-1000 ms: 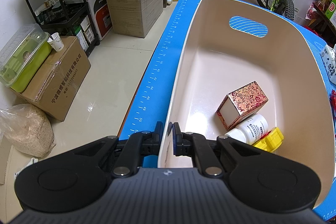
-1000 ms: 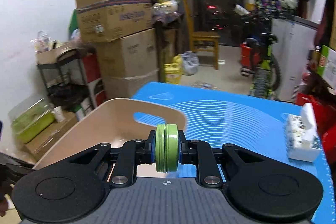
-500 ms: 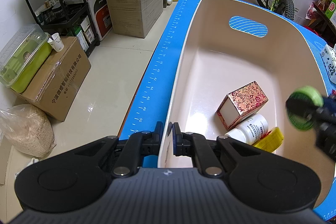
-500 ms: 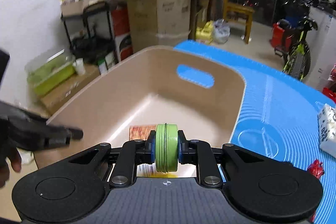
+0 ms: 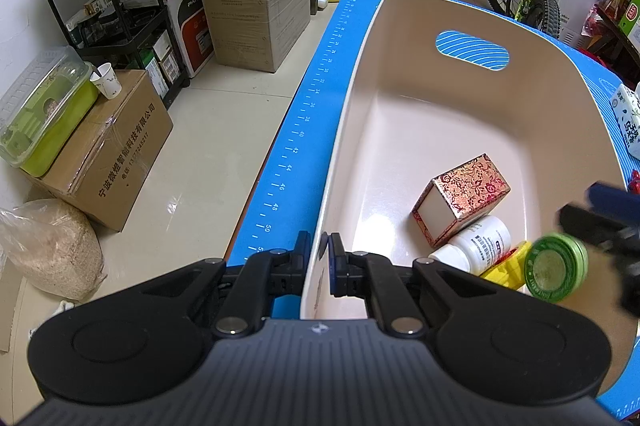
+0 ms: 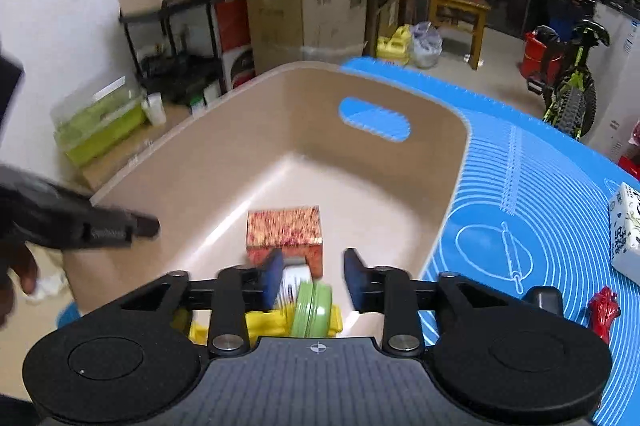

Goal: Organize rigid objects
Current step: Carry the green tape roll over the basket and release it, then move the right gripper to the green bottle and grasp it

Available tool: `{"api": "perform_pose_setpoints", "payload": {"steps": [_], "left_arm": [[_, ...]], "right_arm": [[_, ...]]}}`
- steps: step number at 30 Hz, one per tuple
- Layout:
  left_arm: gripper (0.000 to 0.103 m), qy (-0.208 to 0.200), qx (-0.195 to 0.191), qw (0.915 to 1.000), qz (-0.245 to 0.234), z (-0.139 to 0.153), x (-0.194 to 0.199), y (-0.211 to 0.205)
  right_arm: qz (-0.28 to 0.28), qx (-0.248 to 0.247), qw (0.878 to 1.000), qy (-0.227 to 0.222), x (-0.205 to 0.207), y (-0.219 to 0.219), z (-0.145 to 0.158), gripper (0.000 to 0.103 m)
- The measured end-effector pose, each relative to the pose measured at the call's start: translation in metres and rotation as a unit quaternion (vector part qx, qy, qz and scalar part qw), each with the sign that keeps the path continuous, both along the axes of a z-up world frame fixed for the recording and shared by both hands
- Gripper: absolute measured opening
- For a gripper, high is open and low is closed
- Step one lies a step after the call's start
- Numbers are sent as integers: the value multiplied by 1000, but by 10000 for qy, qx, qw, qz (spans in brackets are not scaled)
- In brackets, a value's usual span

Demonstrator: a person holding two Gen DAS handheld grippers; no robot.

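Right wrist view: right gripper (image 6: 312,276) jaws opening, green tin (image 6: 311,308) loose between them, just below, above yellow item (image 6: 260,322). Left gripper (image 5: 319,256) jaws clamped on bin (image 5: 460,6) rim. Risk: tin, on edge, may roll or bounce off bottle (image 5: 476,242).

The far half of the bin (image 5: 472,130) lies open; the patterned box (image 5: 460,198), bottle (image 5: 480,242) and green tin (image 5: 556,266) crowd its near corner.

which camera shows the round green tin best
The left wrist view: the round green tin shows its whole flat face in the beige tub. The right wrist view shows it edge-on and blurred, between the opening right gripper's jaws.
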State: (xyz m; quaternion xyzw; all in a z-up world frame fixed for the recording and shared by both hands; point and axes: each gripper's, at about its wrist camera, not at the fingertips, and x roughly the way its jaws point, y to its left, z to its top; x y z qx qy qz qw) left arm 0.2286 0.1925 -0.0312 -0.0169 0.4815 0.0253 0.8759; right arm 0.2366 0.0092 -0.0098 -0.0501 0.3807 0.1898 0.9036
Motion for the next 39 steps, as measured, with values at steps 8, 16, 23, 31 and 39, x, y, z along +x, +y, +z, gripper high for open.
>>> {"api": "perform_pose_setpoints", "payload": {"steps": [8,16,23,31,39], "left_arm": [[11,-5,27,10000,-19,0,-1,-2],[11,-6,26,10000,-17,0,-1,-3],[11,-6,27,10000,-19,0,-1,-3],[11,-6,25,10000,-18,0,-1,-3],[11,-7,24,10000,-20,0,-1,-2]], "right_arm": [[-559,182,9976,-355,-6,-48,29,54],[-1411,240,9896,-153,-9,-105,11,54],[-1778,120,9837,238,-11,-125,-30,54],[-1897,-124,9784,807,-4,-126,-76,54],[-1942,-284,9737,1160,-9,-123,-97,47]]}}
